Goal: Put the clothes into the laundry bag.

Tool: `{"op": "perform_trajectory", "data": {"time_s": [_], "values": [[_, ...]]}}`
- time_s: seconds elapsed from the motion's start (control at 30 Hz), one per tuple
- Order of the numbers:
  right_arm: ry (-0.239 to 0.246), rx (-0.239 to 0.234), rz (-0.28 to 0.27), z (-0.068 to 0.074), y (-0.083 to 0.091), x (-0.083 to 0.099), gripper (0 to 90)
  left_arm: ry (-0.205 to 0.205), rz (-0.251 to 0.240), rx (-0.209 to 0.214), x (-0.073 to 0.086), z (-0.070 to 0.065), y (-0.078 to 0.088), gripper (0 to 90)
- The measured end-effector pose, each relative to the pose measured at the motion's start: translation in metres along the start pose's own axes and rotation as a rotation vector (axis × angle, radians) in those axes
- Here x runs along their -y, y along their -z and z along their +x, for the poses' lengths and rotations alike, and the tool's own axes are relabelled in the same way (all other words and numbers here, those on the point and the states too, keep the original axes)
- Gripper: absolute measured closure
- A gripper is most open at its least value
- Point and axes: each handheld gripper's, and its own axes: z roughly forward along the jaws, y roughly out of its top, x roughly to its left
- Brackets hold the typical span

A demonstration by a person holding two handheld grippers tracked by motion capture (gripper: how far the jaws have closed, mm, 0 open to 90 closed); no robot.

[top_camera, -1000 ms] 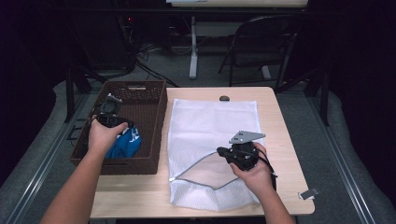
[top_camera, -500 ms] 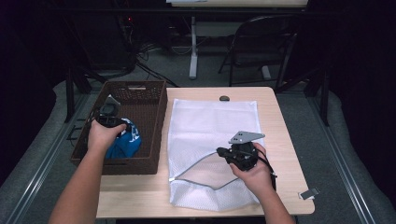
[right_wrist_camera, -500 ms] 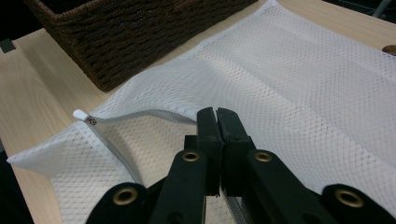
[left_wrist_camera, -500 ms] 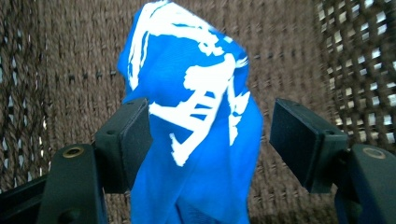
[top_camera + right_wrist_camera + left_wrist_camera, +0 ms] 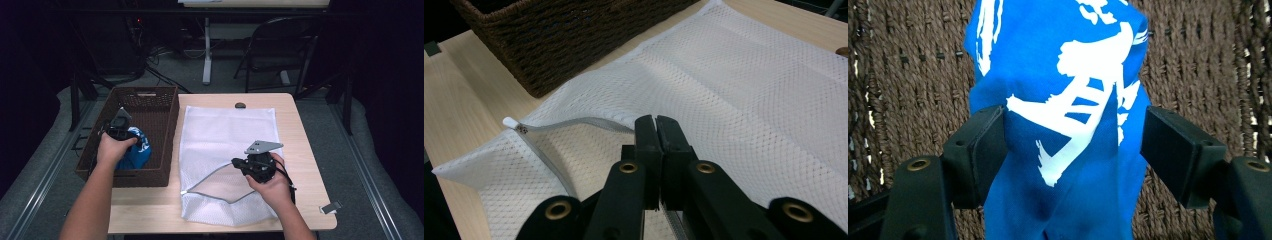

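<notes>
The work in hand appears to be loading a garment into a mesh bag, and it is judged to be at an early stage: the blue printed cloth (image 5: 135, 152) lies inside the brown woven basket (image 5: 167, 132) at 9 o'clock on the table (image 5: 300, 130), not yet lifted out. The left gripper (image 5: 131, 136) points down into the basket; its jaws have just been opening and stand apart, one on each side of the cloth (image 5: 1063, 125), with the left pad (image 5: 983, 150) touching the fabric but no squeeze evident. The white mesh bag (image 5: 225, 135) lies flat at table centre, its zipper mouth at 6 o'clock partly open. The right gripper (image 5: 235, 162) is held low and level at 5 o'clock, jaws together, clamped on the upper zipper edge (image 5: 589, 122) and lifting it. Remaining: grasp, transfer, insert, zip.
</notes>
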Motion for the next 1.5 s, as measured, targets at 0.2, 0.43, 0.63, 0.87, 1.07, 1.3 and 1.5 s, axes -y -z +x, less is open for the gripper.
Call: {"op": "perform_trajectory", "data": {"time_s": [0.2, 0.43, 0.63, 0.87, 1.07, 1.3, 1.5], "values": [[-0.004, -0.002, 0.002, 0.0, 0.0, 0.0, 88.9, -0.009, 0.015, -0.018, 0.0, -0.003, -0.007, 25.6], [-0.004, -0.003, 0.0, 0.0, 0.0, 0.0, 88.9, -0.015, 0.027, -0.05, 0.001, -0.003, -0.013, 23.9], [-0.003, -0.004, 0.0, 0.0, 0.0, 0.001, 88.9, 0.017, 0.037, -0.066, 0.002, 0.004, -0.015, 23.7], [0.0, -0.004, 0.001, 0.001, -0.001, 0.001, 89.0, 0.013, 0.051, -0.063, 0.001, 0.005, -0.017, 23.6], [-0.003, -0.004, 0.001, 0.0, -0.001, 0.001, 89.0, 0.007, 0.057, -0.056, 0.0, -0.001, -0.022, 23.6], [0.001, -0.003, -0.001, 0.0, 0.0, 0.001, 88.9, -0.011, 0.067, -0.061, 0.0, 0.0, -0.025, 23.5], [0.003, -0.002, 0.0, 0.0, 0.0, 0.001, 88.9, 0.002, 0.081, -0.065, 0.0, 0.001, -0.028, 23.4]]}}
